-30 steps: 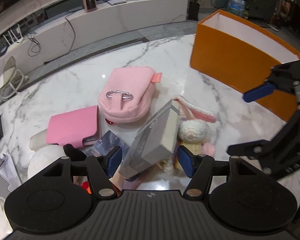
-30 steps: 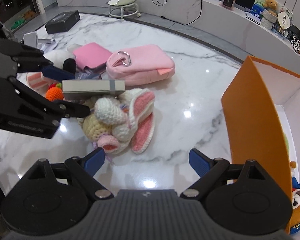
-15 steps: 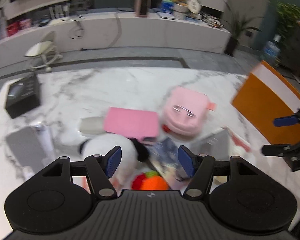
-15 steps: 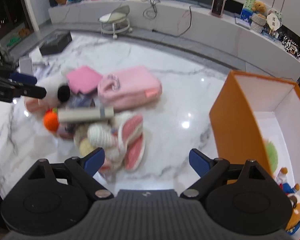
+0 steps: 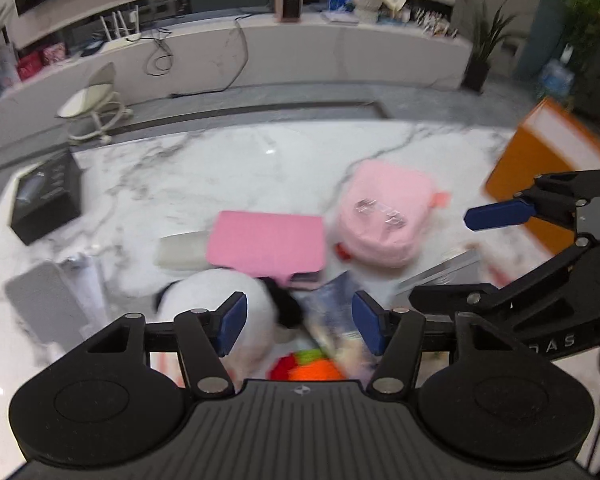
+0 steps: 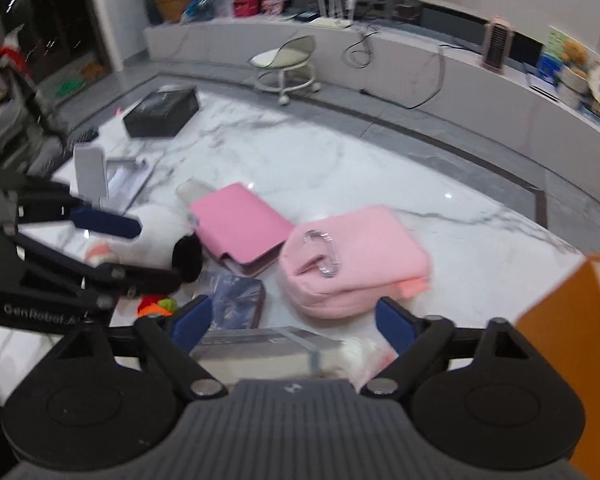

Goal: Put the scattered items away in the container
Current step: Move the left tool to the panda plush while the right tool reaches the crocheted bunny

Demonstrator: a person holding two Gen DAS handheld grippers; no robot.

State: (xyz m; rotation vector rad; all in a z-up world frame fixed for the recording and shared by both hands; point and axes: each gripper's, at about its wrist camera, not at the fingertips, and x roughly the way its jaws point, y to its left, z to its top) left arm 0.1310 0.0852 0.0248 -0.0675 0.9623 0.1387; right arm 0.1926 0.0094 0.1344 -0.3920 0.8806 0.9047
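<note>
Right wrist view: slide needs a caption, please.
Right gripper closing over a grey box beside a pink pouch.

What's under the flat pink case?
The pink case lies partly over a translucent white box and the panda plush. Anything beneath its middle is hidden.

White marble table [image 6: 340,168]. On it: pink pouch [image 6: 356,256] mid, pink wallet [image 6: 236,224] just left of it, white plush [image 5: 220,300] touching wallet's near edge, black box [image 6: 162,114] far left, grey slab [image 5: 46,300] near left, orange box [image 5: 548,168] at right edge.
</note>
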